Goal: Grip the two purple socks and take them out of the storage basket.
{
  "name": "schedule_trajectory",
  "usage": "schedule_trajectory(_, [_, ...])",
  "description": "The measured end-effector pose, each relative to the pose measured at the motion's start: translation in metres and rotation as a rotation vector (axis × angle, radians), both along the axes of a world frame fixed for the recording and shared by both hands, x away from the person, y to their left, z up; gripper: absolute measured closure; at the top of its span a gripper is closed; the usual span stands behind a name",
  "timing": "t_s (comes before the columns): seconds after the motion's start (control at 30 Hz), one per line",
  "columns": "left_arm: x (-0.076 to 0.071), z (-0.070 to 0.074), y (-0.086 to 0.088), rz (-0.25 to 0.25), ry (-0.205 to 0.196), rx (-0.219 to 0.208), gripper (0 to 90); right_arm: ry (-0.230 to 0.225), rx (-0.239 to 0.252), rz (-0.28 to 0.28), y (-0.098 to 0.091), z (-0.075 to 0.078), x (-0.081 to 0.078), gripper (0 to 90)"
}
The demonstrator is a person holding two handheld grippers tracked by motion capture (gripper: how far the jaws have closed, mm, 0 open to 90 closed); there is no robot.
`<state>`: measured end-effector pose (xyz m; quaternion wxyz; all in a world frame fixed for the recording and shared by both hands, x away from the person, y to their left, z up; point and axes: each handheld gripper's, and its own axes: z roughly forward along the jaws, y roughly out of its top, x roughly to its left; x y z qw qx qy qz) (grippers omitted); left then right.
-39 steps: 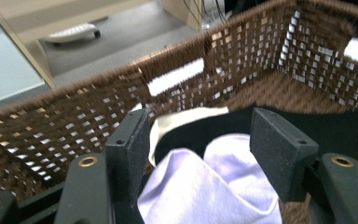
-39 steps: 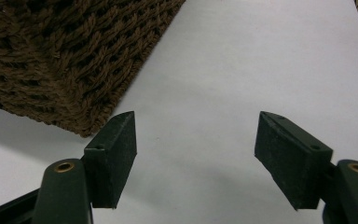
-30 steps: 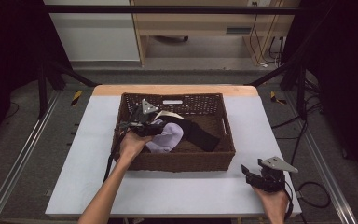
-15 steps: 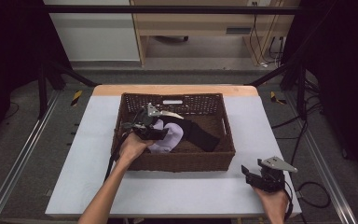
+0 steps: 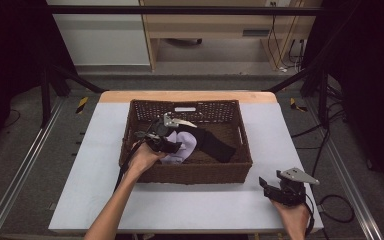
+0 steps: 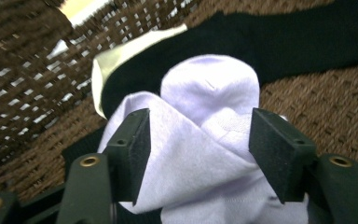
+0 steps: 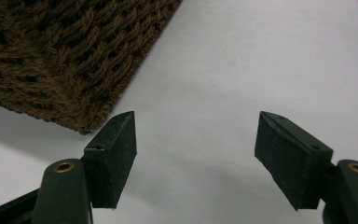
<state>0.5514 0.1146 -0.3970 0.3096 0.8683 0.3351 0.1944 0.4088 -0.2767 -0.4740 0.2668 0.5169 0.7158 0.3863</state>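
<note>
A brown wicker basket [image 5: 187, 172] stands mid-table with a lavender sock [image 5: 182, 145] and a black sock [image 5: 215, 142] lying inside. My left gripper [image 5: 172, 146] reaches into the basket from the left. In the left gripper view its jaws [image 6: 196, 140] straddle the bunched lavender sock [image 6: 209, 93]. They have just been closing around it and still stand wide, without squeezing it. The black sock [image 6: 284, 42] lies behind it. My right gripper [image 5: 267, 189] rests at the table's front right, open over bare white tabletop [image 7: 196, 144].
A pale cloth edge [image 6: 121, 56] peeks from under the black sock. The basket's corner [image 7: 74, 70] lies just left of the right gripper. The white table surface [image 5: 95, 165] surrounds the basket. Black frame posts and cables stand on both sides.
The left gripper has shifted a little to the right inside the basket, onto the lavender sock. The right gripper has stayed where it was.
</note>
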Motion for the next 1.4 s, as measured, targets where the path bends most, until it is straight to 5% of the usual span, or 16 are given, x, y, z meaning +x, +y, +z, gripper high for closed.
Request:
schedule_trajectory(0.07, [-0.001, 0.003, 0.003, 0.013, -0.021, -0.036, 45.0, 0.0, -0.001, -0.001, 0.0, 0.0, 0.0, 29.5])
schedule_trajectory(0.13, [0.001, 0.002, 0.004, 0.016, 0.01, -0.045, 47.3, -0.001, -0.001, 0.001, 0.0, 0.0, 0.0, 29.5])
schedule_trajectory(0.4, [0.009, -0.009, -0.005, 0.032, 0.116, 0.081, 50.7, 0.007, 0.002, 0.001, 0.001, 0.0, 0.001, 29.5])
schedule_trajectory(0.53, [0.013, -0.013, -0.006, 0.047, 0.172, 0.118, 66.9, 0.007, -0.002, 0.005, 0.001, 0.0, 0.001, 29.5])
schedule_trajectory(0.7, [0.016, -0.014, -0.004, 0.082, 0.195, 0.11, 83.5, 0.003, -0.001, 0.003, 0.001, 0.0, 0.0, 29.6])
schedule_trajectory(0.83, [0.012, -0.007, -0.001, 0.091, 0.122, 0.069, 84.6, 0.003, 0.001, 0.001, 0.0, 0.0, 0.0, 29.7])
schedule_trajectory(0.97, [0.009, 0.004, 0.008, 0.1, 0.047, -0.047, 84.8, 0.003, -0.001, 0.0, 0.0, 0.0, 0.0, 29.7])
schedule_trajectory(1.17, [0.0, 0.025, 0.018, 0.103, -0.081, -0.167, 85.0, 0.003, 0.001, -0.003, 0.0, 0.0, 0.001, 30.0])
schedule_trajectory(1.4, [-0.011, 0.05, 0.03, 0.104, -0.14, -0.3, 85.0, 0.001, -0.003, -0.002, 0.0, 0.0, 0.001, 30.5])
